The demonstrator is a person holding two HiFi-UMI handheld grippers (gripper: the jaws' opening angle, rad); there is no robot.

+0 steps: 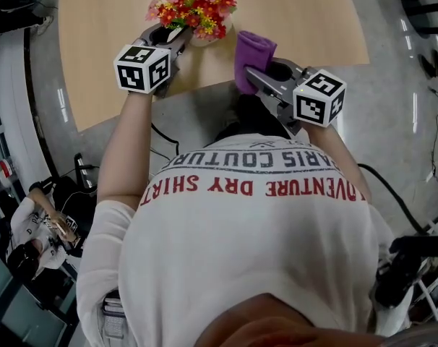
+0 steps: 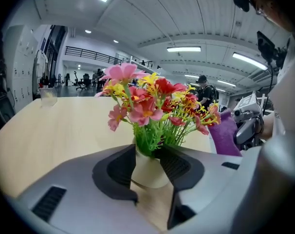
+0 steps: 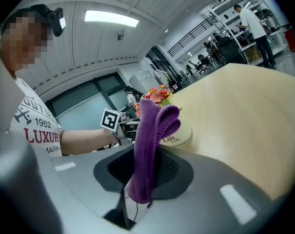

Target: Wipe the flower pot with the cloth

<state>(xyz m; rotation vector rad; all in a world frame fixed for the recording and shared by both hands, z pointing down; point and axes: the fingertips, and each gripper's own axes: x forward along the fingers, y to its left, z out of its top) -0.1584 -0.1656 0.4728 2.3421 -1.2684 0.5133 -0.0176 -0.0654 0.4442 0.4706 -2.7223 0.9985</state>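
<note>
A pale table (image 1: 291,20) is set in a strip-lit hall. The half-hidden flower pot (image 2: 150,175) is straddled by the left gripper's (image 1: 174,36) spread jaws; a purple cloth (image 3: 150,130) is pinched by the right gripper (image 3: 146,167).

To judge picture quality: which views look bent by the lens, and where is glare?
Both gripper views are fisheye-bent, with dark corners; in the left gripper view ceiling lamps burn white; in the head view the floor shows light streaks.

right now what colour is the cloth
The cloth is purple, clearest in the right gripper view.
</note>
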